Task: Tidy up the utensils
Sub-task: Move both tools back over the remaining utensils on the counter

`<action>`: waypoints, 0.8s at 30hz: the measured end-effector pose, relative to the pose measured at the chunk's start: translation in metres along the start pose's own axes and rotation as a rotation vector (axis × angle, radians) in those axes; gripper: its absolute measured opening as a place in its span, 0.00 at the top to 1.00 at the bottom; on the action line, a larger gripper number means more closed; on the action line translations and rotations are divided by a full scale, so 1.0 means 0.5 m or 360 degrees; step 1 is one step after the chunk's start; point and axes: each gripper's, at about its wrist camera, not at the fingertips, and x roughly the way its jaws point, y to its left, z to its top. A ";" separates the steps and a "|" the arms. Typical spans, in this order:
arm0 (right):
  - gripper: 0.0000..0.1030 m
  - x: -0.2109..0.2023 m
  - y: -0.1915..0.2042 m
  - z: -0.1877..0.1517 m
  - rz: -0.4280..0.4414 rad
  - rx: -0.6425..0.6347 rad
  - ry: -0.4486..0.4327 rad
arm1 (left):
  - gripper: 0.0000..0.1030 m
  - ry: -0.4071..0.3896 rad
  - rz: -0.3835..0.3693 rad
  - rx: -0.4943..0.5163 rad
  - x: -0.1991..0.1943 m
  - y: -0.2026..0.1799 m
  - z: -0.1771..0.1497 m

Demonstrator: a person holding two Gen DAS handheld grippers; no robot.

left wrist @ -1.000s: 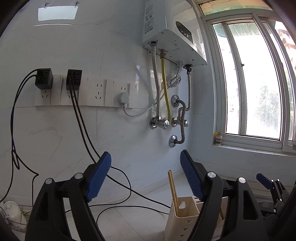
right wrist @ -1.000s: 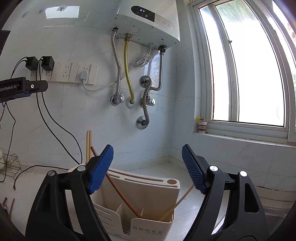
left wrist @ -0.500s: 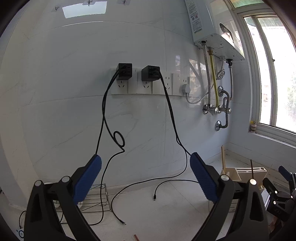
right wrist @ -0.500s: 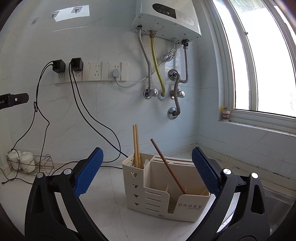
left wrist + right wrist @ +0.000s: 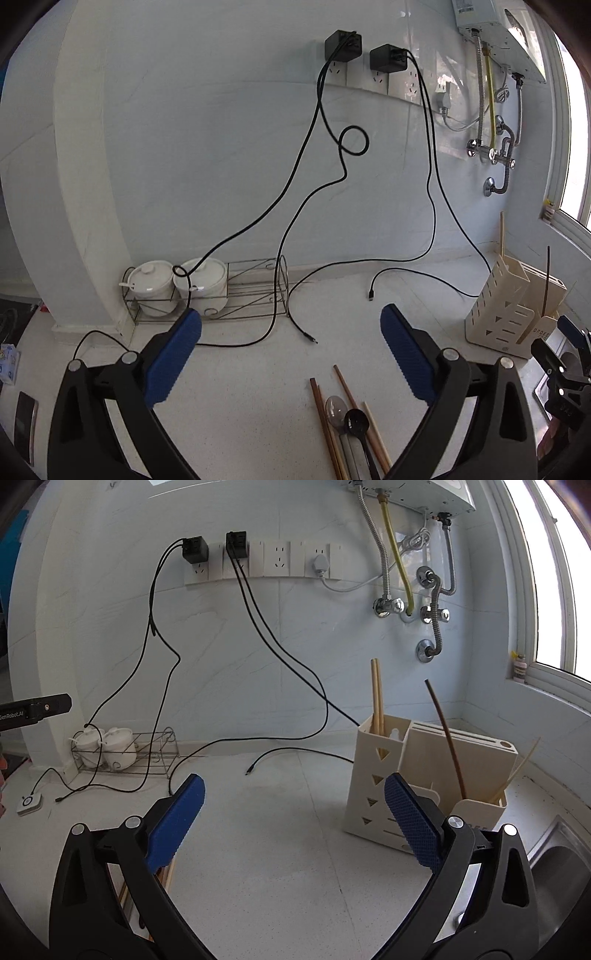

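A cream utensil holder (image 5: 424,775) stands on the white counter, with two pale chopsticks (image 5: 376,698) in its left slot and a dark one (image 5: 447,746) in front. The same holder (image 5: 509,306) shows at the right of the left wrist view. Loose chopsticks (image 5: 325,421), a metal spoon (image 5: 335,409) and a black spoon (image 5: 356,421) lie on the counter just below my left gripper (image 5: 291,354), which is open and empty. My right gripper (image 5: 291,819) is open and empty too, its right finger in front of the holder. More chopsticks (image 5: 168,875) peek out behind its left finger.
Black cables (image 5: 295,206) hang from wall sockets and trail over the counter. A wire rack (image 5: 236,291) with two white lidded pots (image 5: 199,282) stands against the wall. A steel sink (image 5: 554,864) lies at the right edge. A small white device (image 5: 29,804) sits far left.
Both views swung left and down from the water heater toward the counter. Both grippers' jaws opened wider. The loose utensils came into the left wrist view.
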 end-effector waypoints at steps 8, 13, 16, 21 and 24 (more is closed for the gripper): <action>0.10 0.090 0.066 -0.053 0.0208 -0.0009 0.0488 | 0.07 0.0507 -0.0068 -0.0233 0.100 0.068 -0.083; 0.17 0.152 0.109 -0.093 0.0285 -0.0027 0.0794 | 0.07 0.0774 -0.0094 -0.0286 0.164 0.083 -0.135; 0.32 0.193 0.134 -0.123 0.0319 -0.0034 0.0998 | 0.07 0.0889 -0.0112 -0.0289 0.196 0.085 -0.159; 0.49 0.223 0.173 -0.152 0.0350 -0.0106 0.1139 | 0.07 0.0943 -0.0132 -0.0337 0.214 0.093 -0.181; 0.50 0.230 0.193 -0.157 0.0358 -0.0164 0.1178 | 0.07 0.0978 -0.0145 -0.0325 0.226 0.092 -0.192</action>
